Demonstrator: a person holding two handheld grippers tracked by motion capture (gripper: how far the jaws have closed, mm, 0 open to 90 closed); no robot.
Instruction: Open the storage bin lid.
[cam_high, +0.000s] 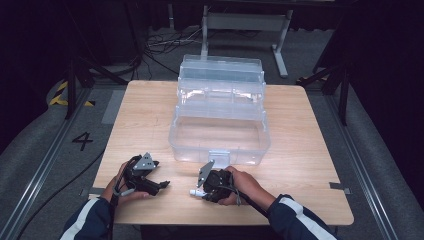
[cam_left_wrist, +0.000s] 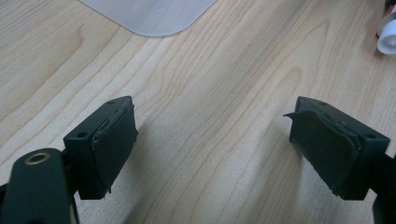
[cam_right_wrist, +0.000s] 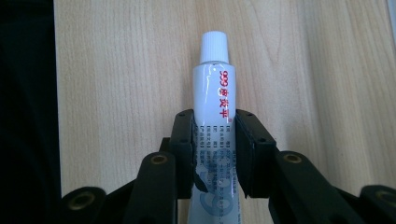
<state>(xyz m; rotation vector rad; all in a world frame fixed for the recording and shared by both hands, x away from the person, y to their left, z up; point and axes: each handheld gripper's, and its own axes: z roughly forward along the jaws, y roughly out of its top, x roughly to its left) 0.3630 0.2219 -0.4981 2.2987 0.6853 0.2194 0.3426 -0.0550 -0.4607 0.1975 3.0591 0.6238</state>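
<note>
Right gripper (cam_right_wrist: 214, 140) clamped on a white ointment tube (cam_right_wrist: 215, 88), cap pointing away, low over the wooden table (cam_high: 140, 115), left gripper (cam_left_wrist: 212, 140) with jaws wide apart, holding nothing, clear plastic toolbox (cam_high: 220, 135) open just beyond.

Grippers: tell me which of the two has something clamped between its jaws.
The right gripper. Its black jaws press on both sides of a white tube with red print and a white cap. The left gripper has its jaws wide apart over bare table.
</note>
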